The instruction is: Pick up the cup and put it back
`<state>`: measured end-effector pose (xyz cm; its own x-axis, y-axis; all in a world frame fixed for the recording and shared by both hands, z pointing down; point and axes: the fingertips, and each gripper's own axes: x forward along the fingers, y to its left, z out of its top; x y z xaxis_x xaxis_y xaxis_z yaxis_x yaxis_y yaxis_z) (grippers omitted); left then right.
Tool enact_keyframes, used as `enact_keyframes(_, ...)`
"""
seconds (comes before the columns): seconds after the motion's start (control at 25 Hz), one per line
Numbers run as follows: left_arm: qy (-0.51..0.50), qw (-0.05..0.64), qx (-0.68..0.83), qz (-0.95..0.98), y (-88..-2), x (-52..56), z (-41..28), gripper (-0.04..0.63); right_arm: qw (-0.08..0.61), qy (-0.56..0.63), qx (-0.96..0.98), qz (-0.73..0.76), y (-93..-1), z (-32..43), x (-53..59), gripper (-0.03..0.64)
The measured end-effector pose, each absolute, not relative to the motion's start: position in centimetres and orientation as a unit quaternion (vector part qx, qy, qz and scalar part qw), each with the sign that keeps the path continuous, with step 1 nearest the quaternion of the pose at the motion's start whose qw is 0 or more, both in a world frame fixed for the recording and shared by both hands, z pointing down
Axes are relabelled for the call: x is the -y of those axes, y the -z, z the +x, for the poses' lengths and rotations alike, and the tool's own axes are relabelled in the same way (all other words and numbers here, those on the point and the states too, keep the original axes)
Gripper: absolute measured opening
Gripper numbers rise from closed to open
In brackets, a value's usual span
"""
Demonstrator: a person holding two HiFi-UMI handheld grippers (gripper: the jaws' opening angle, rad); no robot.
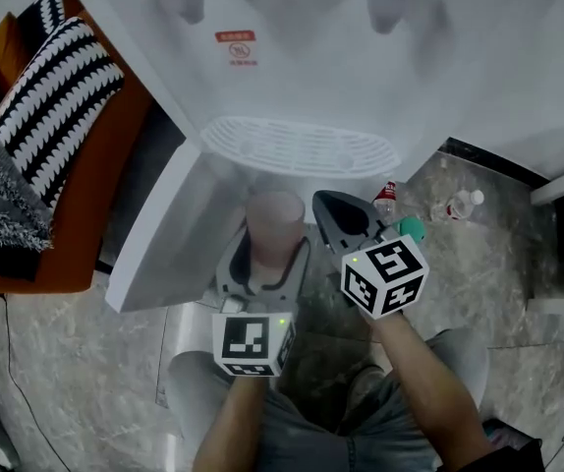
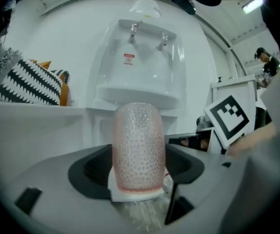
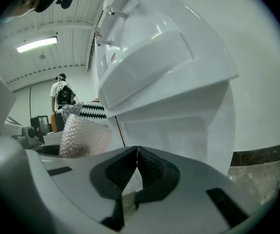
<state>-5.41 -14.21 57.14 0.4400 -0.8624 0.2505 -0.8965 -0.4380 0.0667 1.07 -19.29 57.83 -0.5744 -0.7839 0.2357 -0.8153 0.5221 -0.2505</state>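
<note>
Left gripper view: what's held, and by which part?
The left hand-held gripper clamps the pink dimpled cup by its sides, near its lower end.

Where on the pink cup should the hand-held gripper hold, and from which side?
Grip the lower half of the cup's side wall, coming in level from the person's side, opposite the water dispenser. The cup stands on end, shows no handle, and its dimpled wall is round and even, so jaws on opposite sides should seat well. The left hand-held gripper sits on it this way.
</note>
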Motion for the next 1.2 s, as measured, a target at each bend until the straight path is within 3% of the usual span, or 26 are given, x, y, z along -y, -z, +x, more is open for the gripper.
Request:
enact_keyframes(0.6, -0.080, 0.113, 0.498, 0.856, -57.1, 13.0, -5.0, 0.337, 0.023, -0.183, 0.865, 0.467, -56.4, 0.8, 18.7, 0.011)
enact_keyframes(0.88, -0.078, 0.070, 0.496, 0.862, -54.3, 12.8, -5.6, 0.337, 0.017, -0.175, 0.858, 0.482, -55.0, 0.4, 18.0, 0.011)
enact_keyframes(1.2, -0.070, 0.062, 0.488, 0.868, -50.3, 12.4, -6.3, 0.337, 0.059, -0.142, 0.872, 0.464, -54.1, 0.0, 16.6, 0.011)
